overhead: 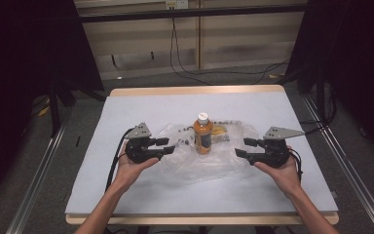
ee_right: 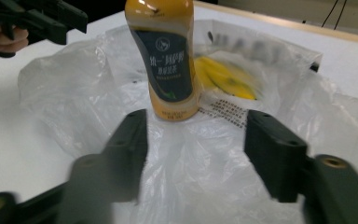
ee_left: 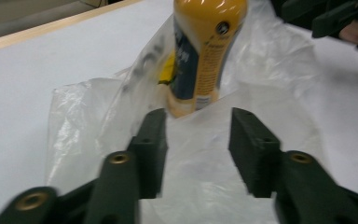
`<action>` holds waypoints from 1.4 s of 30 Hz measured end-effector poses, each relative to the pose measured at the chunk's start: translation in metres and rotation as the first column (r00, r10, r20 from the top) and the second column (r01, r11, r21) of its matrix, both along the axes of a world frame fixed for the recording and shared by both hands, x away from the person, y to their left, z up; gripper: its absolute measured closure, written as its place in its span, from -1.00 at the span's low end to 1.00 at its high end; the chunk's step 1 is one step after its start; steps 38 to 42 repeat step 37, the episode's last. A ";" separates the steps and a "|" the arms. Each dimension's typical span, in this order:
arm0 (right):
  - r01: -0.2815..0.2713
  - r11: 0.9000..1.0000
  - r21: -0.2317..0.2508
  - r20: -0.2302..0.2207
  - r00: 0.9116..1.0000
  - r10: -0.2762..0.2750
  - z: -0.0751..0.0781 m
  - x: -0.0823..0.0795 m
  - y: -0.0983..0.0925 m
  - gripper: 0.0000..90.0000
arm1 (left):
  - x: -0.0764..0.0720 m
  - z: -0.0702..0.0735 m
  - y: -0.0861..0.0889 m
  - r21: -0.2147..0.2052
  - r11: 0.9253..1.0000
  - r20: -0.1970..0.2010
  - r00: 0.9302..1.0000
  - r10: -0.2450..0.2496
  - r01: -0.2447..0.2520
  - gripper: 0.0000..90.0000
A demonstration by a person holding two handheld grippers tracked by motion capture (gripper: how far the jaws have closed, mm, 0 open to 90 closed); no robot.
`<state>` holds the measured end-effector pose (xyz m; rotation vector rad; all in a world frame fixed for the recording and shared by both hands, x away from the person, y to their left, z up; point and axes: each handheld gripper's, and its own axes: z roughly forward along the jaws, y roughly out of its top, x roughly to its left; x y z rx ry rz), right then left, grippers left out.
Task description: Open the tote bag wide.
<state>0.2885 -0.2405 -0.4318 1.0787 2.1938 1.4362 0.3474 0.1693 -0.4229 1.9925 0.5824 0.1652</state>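
We're hovering over the counter (overhead: 141, 105), where the clear plastic bag (overhead: 185, 161) is lying flat with the orange bottle (overhead: 203, 134) standing on it. Left hand-held gripper (overhead: 168, 146) and right hand-held gripper (overhead: 241, 147) are flanking it, jaws spread, pinching nothing. Next we're probably pinching the bag's edges.

1. Standing upright on a clear plastic bag (ee_right: 121, 74): an orange drink bottle (ee_right: 165, 56) wearing a dark label with a round emblem and a line of pale Chinese characters, too blurred for reading.
2. Showing black print on the bag beside a yellow patch (ee_right: 228, 77), smeared and illegible.
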 end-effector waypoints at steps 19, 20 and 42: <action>0.113 0.991 0.074 0.030 0.993 -0.115 0.003 -0.049 -0.024 -0.95 | -0.054 -0.001 0.052 -0.065 0.984 0.037 0.985 0.166 -0.164 -0.89; 0.116 0.991 0.062 0.030 0.993 -0.118 0.002 -0.051 -0.026 -0.93 | -0.056 0.000 0.056 -0.056 0.984 0.043 0.984 0.174 -0.171 -0.90; 0.232 0.970 0.080 0.036 0.971 -0.235 -0.014 -0.092 -0.042 -0.89 | -0.097 -0.023 0.086 -0.050 0.968 0.084 0.965 0.250 -0.246 -0.93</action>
